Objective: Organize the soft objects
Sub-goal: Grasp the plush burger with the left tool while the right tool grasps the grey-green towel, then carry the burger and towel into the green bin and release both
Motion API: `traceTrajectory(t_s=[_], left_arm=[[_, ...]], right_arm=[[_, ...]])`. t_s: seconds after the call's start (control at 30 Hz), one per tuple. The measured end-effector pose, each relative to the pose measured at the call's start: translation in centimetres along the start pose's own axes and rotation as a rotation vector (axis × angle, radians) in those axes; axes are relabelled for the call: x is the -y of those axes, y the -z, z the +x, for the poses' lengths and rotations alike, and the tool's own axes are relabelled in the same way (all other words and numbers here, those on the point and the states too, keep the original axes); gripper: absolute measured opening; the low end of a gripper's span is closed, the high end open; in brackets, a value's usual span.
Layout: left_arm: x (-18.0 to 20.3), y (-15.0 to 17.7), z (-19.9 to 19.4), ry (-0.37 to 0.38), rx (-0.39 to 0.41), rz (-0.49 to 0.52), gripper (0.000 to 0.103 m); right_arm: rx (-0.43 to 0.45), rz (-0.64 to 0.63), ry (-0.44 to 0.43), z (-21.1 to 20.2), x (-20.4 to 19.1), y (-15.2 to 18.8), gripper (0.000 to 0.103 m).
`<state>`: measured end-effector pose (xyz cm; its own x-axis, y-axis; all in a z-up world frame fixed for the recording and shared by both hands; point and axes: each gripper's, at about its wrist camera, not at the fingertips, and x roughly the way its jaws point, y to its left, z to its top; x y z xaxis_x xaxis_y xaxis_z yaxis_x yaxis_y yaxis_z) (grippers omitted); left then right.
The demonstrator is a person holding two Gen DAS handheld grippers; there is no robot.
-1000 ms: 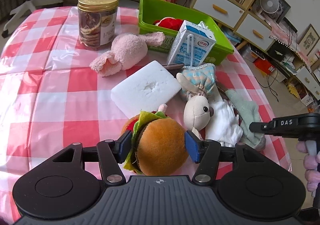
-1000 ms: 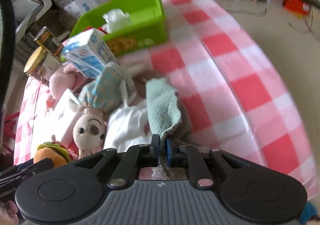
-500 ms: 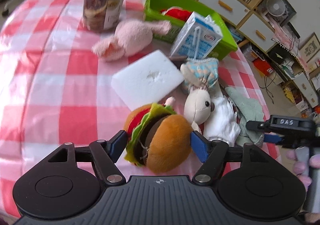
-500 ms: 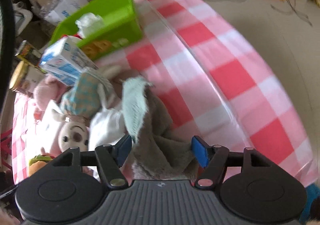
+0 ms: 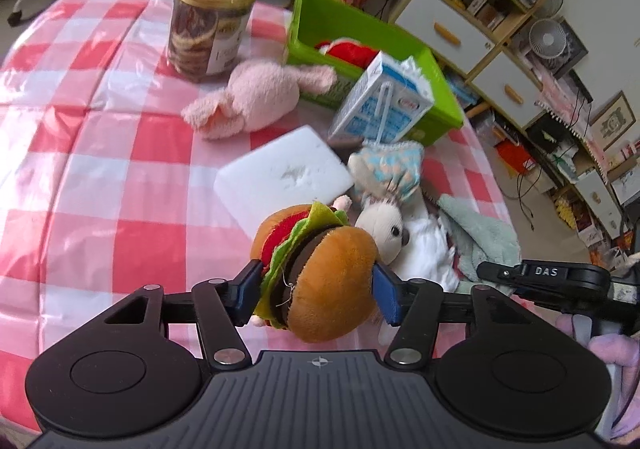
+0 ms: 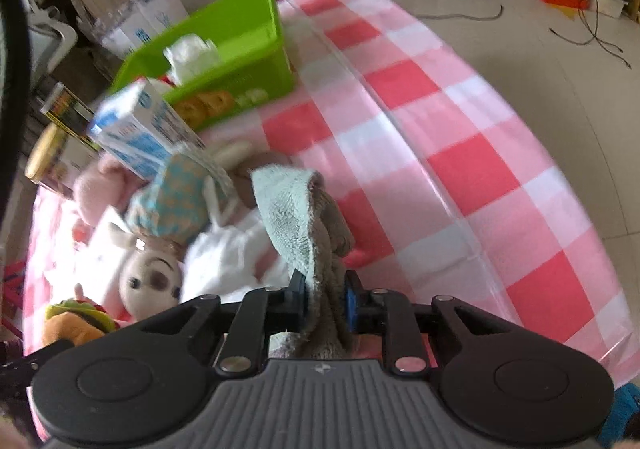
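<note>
At lower centre of the left wrist view, the left tongs (image 5: 314, 289) are closed on a plush hamburger (image 5: 320, 273), which appears lifted clear of the checked table (image 5: 100, 169). Further right in that frame lie a rag-doll rabbit (image 5: 384, 225) and a white cloth (image 5: 424, 253), and in the upper middle a green bin (image 5: 436, 97) already holding a red soft item. A milk carton (image 5: 380, 109) leans against the bin's near wall, so a low carry could knock it over. In the right wrist view, the right tongs (image 6: 324, 301) pinch a folded green-and-grey towel (image 6: 304, 221) at lower centre. Its loose end touches the white cloth and the rabbit, so a pull could drag them toward the table's edge, or the towel could slip out.
</note>
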<state>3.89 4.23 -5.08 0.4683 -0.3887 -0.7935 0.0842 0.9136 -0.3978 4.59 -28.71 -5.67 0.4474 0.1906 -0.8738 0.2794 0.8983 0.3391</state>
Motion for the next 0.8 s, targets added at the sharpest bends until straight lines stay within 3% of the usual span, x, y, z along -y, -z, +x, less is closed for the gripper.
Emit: traceTrajectory(t_s=[0.47, 0.8], left_arm=[[1.3, -3.1, -3.0, 0.067, 0.154, -0.042, 0.058], [4.0, -9.0, -3.1, 0.056, 0.256, 0.02, 0.058]], right_arm=[[0.184, 0.028, -0.162, -4.7, -1.0, -2.7, 0.0], [0.309, 0.022, -0.262, -6.6, -3.7, -7.6, 0.0]])
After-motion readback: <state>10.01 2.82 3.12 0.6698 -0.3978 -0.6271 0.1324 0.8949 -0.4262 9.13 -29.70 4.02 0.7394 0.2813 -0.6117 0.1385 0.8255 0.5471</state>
